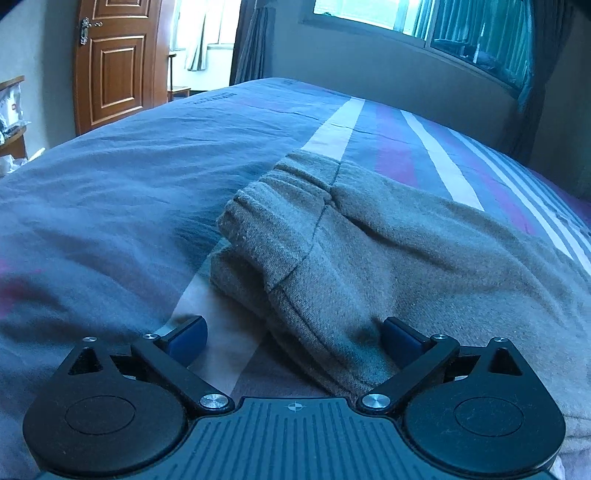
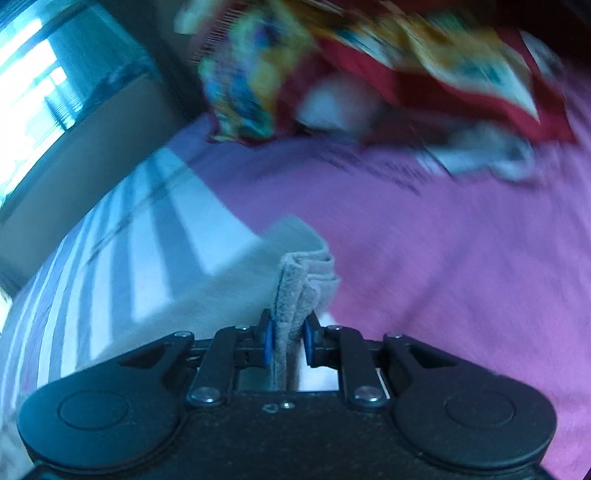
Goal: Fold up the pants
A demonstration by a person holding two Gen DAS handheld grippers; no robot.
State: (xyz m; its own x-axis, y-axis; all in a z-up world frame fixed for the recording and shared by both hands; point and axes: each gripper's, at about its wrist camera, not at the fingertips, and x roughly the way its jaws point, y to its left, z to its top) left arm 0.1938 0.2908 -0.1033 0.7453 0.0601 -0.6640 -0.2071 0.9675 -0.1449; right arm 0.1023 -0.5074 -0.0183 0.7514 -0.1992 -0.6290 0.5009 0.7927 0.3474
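Pants lie on the striped bed, waistband far, just ahead of the left gripper, whose jaws stand wide apart over the near edge. Right gripper is clamped on a folded hem, so it probably leads the fold.

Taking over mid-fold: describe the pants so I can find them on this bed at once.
Start from the striped bedcover below the window. On it lie the pants, a thick grey fleece heap with a ribbed waistband, lying between the open left gripper. The right gripper pinches a grey fold; only the pants are plain grey.
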